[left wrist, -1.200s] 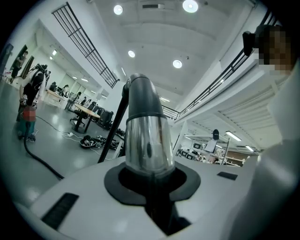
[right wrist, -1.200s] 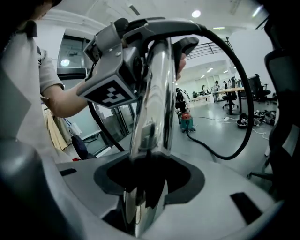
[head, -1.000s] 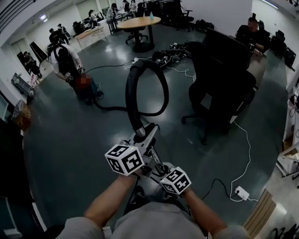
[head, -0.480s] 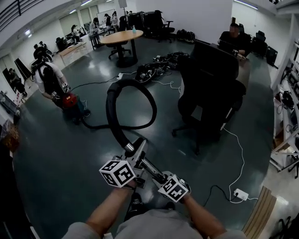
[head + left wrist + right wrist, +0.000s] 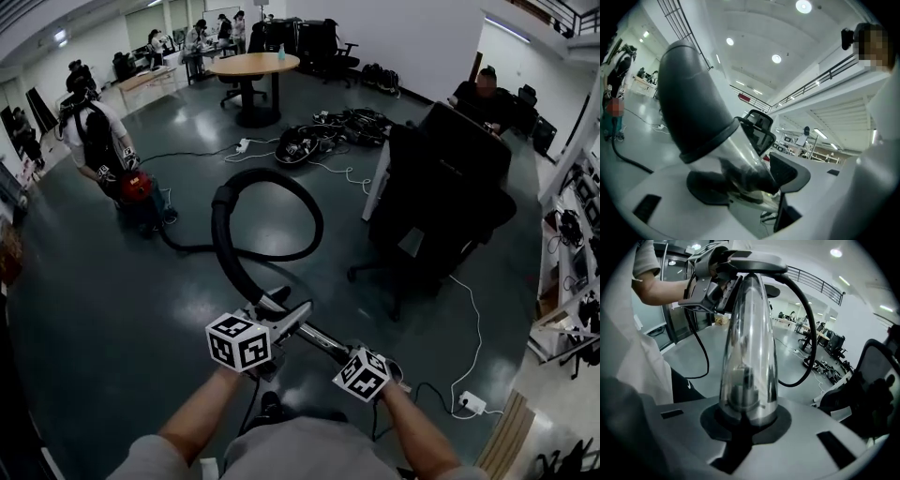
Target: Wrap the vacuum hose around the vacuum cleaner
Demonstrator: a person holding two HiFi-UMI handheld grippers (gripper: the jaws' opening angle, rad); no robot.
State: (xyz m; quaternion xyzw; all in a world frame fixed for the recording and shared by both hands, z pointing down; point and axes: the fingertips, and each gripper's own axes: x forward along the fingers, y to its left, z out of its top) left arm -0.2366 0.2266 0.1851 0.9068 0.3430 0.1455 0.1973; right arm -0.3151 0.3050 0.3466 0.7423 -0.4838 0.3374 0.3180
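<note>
The black vacuum hose loops across the floor from the red vacuum cleaner up to a chrome tube in front of me. My left gripper is at the hose cuff. Its jaws have just been opening, and the tube lies between them with the right pad standing off it. My right gripper sits lower on the tube; its jaws have just closed on the tube. In the right gripper view the left gripper shows at the tube's top.
A black office chair stands close on the right. A white cable runs to a power strip. A heap of cables and a round table lie beyond. A person stands by the vacuum cleaner.
Both grippers have shifted to the right and lower along the tube. The hose loop has sunk and now lies flatter. The right gripper sits further from the left one.
</note>
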